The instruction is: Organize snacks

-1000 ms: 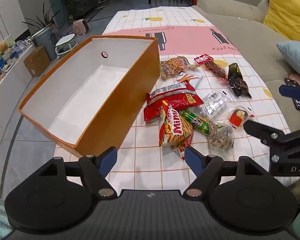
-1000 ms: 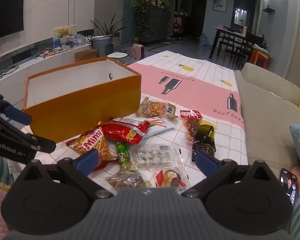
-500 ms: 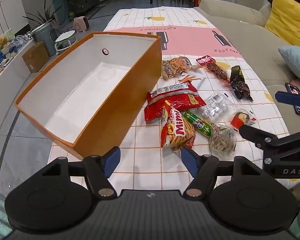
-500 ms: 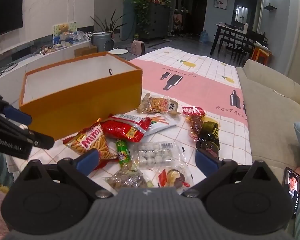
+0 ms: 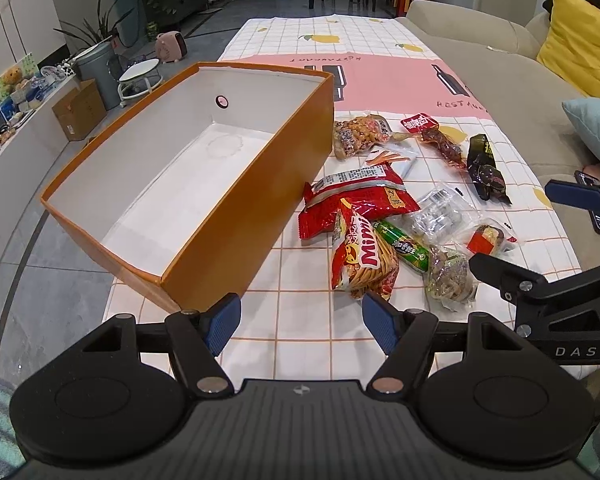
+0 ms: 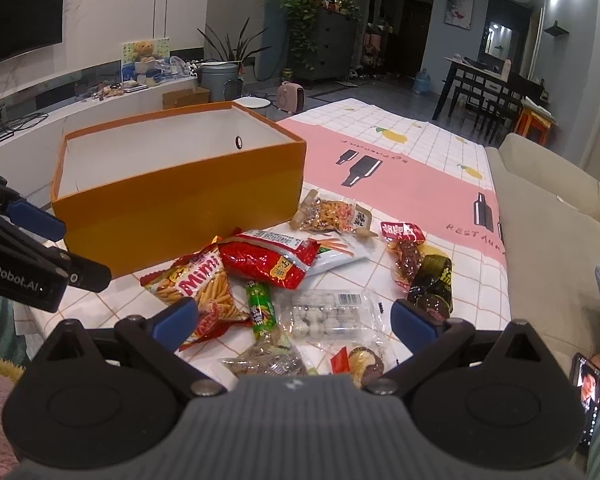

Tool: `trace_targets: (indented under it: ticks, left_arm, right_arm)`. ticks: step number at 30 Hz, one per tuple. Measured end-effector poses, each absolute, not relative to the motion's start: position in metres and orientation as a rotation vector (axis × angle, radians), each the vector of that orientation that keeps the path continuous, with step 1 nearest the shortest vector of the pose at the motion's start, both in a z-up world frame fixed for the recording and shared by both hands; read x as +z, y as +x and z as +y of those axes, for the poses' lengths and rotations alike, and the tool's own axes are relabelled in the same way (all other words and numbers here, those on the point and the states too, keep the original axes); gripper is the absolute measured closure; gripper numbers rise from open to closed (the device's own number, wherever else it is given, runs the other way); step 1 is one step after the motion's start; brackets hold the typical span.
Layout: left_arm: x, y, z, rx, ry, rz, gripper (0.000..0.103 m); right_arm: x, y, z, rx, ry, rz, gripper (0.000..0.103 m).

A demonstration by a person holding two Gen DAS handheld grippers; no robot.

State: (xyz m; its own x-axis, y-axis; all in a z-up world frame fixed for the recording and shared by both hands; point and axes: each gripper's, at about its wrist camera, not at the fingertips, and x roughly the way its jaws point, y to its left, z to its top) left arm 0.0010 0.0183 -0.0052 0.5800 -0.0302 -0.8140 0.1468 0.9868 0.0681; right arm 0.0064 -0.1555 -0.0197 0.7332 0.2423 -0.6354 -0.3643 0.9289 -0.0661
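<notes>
Snacks lie scattered on the checked tablecloth right of the empty orange box: the Mimi packet partly under the red bag, the green stick just beside it, the clear pack of white balls toward the dark wrapper; none has been shifted since a second ago. The left gripper is held released over bare cloth, nothing between its jaws, their gap seen slightly narrower than a second earlier. The right gripper is spread wide above the pile, grasping nothing, its view barely changed.
</notes>
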Motion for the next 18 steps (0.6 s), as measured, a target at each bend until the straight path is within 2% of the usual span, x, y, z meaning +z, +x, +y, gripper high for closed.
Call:
trace_targets:
  ticks: [18]
  left_arm:
    - [-0.0078,0.0001,0.0181,-0.100,0.152,0.950,0.021]
  right_arm:
    - [-0.0198,0.0055,-0.1524,0.348,-0.202,0.668,0.004]
